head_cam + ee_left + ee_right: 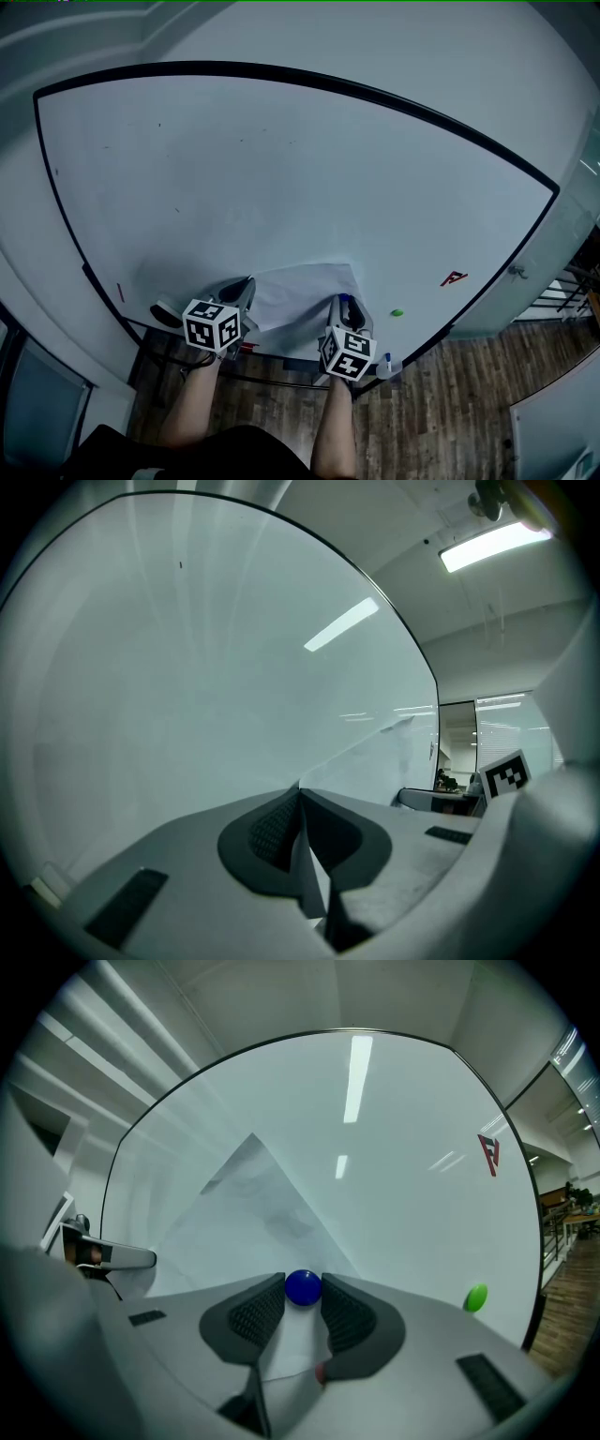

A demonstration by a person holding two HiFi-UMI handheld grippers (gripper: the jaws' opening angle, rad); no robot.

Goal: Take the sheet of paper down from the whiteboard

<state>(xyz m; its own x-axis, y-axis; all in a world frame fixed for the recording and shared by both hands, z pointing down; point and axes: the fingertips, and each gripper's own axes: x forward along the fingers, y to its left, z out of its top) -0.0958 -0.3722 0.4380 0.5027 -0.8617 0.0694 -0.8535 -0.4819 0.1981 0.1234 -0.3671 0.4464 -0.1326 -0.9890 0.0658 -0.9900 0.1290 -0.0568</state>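
Rumpled white paper sheet (298,292) on the whiteboard (281,169): left gripper (298,797) pinches its edge, right gripper (302,1299) squeezes the round blue magnet (302,1287) on it.

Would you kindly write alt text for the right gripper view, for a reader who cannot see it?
The right gripper has its jaws closed on either side of a blue magnet that sits on the paper on a whiteboard. A green magnet and a red mark lie to the right, clear of the paper.

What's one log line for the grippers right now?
left gripper: shut on paper | right gripper: shut on blue magnet | paper: on whiteboard
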